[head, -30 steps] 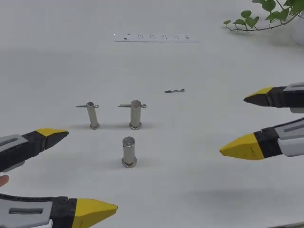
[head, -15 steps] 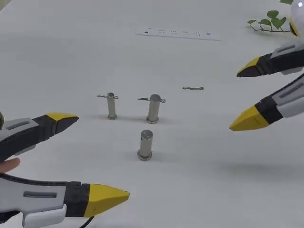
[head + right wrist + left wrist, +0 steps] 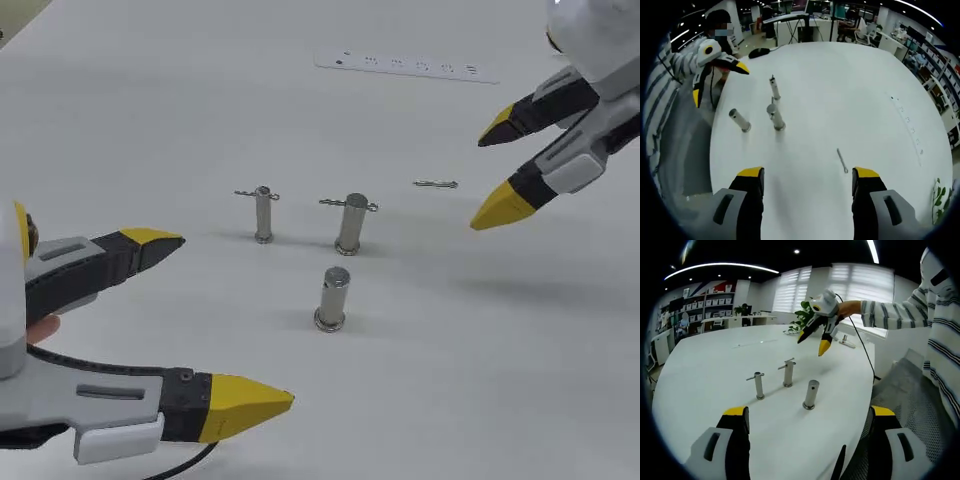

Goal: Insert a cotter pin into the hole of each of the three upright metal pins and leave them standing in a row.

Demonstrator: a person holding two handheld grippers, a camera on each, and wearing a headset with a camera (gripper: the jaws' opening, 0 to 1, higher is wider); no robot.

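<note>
Three metal pins stand upright on the white table (image 3: 520, 360). The left pin (image 3: 263, 213) and the middle pin (image 3: 350, 222) each carry a cotter pin through the top. The front pin (image 3: 333, 297) has a bare top. A loose cotter pin (image 3: 436, 184) lies flat to the right of them, also seen as the cotter pin (image 3: 842, 161) just ahead of my right gripper (image 3: 807, 175). That right gripper (image 3: 476, 185) hovers open, close beside the loose pin. My left gripper (image 3: 238, 319) is open and empty, low at the near left of the front pin (image 3: 811, 394).
A white power strip (image 3: 405, 67) lies flat at the far side of the table. The table's curved edge (image 3: 860, 405) runs close to the right of the pins in the left gripper view, with a striped sleeve (image 3: 890, 315) beyond it.
The head camera has shifted. My right gripper has moved in toward the loose cotter pin and sits higher in the picture. The left gripper stays open at the near left; the pins are unmoved.
</note>
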